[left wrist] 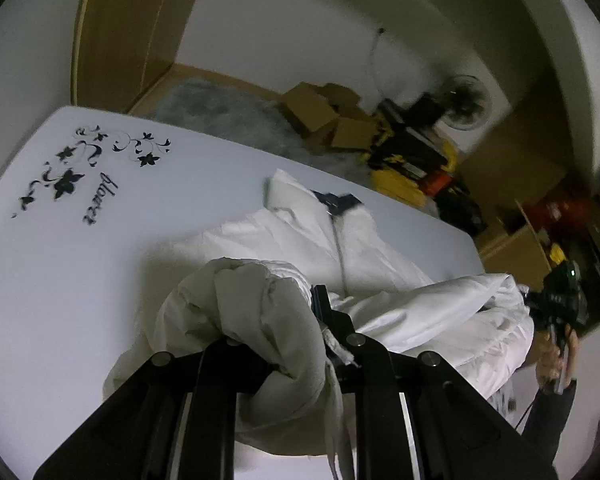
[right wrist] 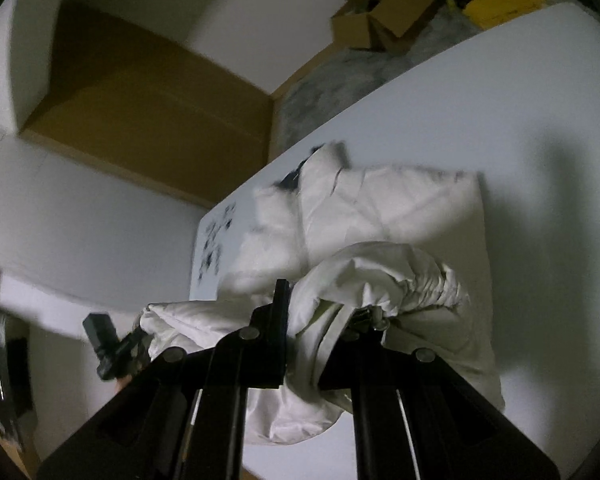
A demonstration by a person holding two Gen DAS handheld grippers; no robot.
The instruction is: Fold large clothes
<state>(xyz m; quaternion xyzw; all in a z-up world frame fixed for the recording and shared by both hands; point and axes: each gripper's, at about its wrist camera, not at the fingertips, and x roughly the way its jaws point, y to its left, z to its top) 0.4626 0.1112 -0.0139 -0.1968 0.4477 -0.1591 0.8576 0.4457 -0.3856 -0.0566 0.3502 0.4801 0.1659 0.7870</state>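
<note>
While your two grippers hold it, one white jacket [left wrist: 312, 240] lies spread on the white table [left wrist: 80, 248], its collar end toward the far edge and its near end lifted off the surface. The table carries one black floral print [left wrist: 80, 168] with lettering near its left corner. Beyond the far edge, one grey rug [left wrist: 228, 112] covers the floor, with several cardboard boxes [left wrist: 324, 116] and a heap of yellow and black items [left wrist: 416, 160] beside it; an exact count of either is not possible. One fan [left wrist: 466, 104] stands against the wall.

Your left gripper [left wrist: 300, 320] points forward over the table, angled down, with a thick roll of jacket fabric bunched between its fingers; the jaws are clamped on that fabric. One drawstring [left wrist: 336, 396] hangs from the bunch beside the right finger.

Your right gripper [right wrist: 320, 320] is likewise aimed down at the table, jaws closed on a gathered fold of the jacket [right wrist: 380, 216], with a metal fastener [right wrist: 374, 316] showing at the pinch. In the left view, your right gripper [left wrist: 556, 304] sits at the jacket's right end, your hand [left wrist: 556, 364] wrapped around its grip. In the right view, the left gripper [right wrist: 112, 344] appears at the jacket's left end.
</note>
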